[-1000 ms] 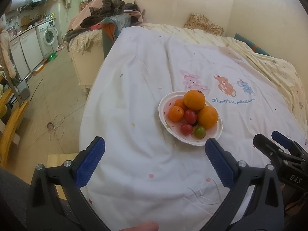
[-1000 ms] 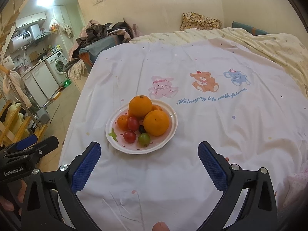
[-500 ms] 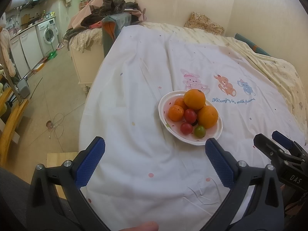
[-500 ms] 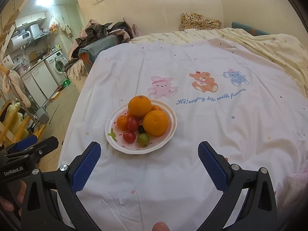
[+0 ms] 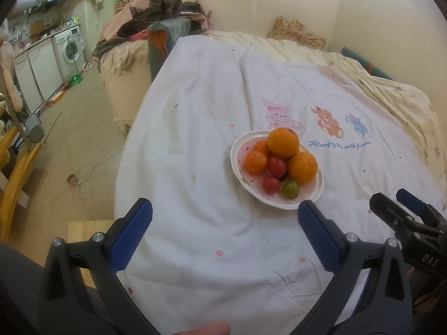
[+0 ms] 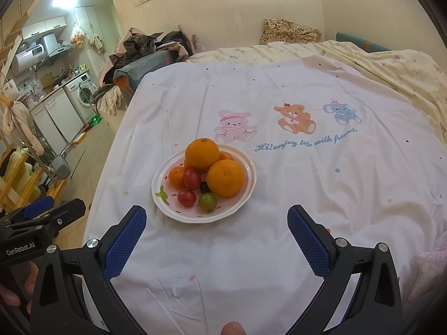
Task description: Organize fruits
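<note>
At the far left, off the bed, a washing machine (image 5: pixel 72 47) stands against the kitchen wall, and nearer in a heap of clothes (image 5: pixel 156 14) is piled on a cabinet beside the bed. The left gripper (image 5: pixel 225 215) hangs above the white sheet (image 5: pixel 195 128) with its blue-padded jaws spread wide and nothing between them. Ahead of it and slightly to its right, the white plate (image 5: pixel 236 150) sits on the sheet, holding all the fruit: a small mandarin (image 5: pixel 256 162) on the left side, a large orange (image 5: pixel 282 142) stacked on top at the back, a second large orange (image 5: pixel 302 167) on the right, two red cherry tomatoes (image 5: pixel 277 166) toward the front, and a green tomato (image 5: pixel 290 189) at the front edge, touching the right orange. A dark, small fruit lies half hidden between them. Just beyond the plate the sheet shows a printed rabbit, bear and elephant (image 6: pixel 341 113) over a line of blue script. The right gripper (image 6: pixel 217 217) hovers over the sheet just short of the plate, jaws likewise wide apart and empty, the plate lying ahead toward its left finger. At the far right the sheet meets a yellow patterned quilt (image 6: pixel 405 69).
</note>
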`<state>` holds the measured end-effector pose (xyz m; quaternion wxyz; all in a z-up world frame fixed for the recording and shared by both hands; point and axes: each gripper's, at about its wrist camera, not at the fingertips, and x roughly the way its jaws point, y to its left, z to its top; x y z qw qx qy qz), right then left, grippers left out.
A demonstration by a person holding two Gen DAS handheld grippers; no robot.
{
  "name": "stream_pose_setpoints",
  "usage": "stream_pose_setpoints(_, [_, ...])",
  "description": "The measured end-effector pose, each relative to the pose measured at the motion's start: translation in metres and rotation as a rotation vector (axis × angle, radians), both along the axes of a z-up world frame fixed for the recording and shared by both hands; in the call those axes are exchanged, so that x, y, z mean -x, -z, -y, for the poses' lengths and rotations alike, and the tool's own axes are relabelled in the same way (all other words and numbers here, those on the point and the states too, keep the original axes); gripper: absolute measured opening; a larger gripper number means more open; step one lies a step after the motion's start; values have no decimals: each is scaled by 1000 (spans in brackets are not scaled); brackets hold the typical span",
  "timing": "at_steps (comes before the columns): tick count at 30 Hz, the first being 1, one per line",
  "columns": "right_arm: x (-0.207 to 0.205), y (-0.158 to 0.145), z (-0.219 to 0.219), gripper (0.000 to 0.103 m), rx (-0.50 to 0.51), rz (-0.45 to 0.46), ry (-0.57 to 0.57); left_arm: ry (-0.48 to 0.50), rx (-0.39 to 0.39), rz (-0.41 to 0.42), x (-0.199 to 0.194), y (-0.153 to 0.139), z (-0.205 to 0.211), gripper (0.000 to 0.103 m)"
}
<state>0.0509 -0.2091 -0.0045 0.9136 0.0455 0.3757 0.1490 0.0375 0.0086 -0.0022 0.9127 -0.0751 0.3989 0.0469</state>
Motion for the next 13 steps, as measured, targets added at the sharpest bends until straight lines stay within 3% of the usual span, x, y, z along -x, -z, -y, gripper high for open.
stream_pose_setpoints(13, [0,0,1,103,0,-1,0,-2,7,3,2,-2,0,103])
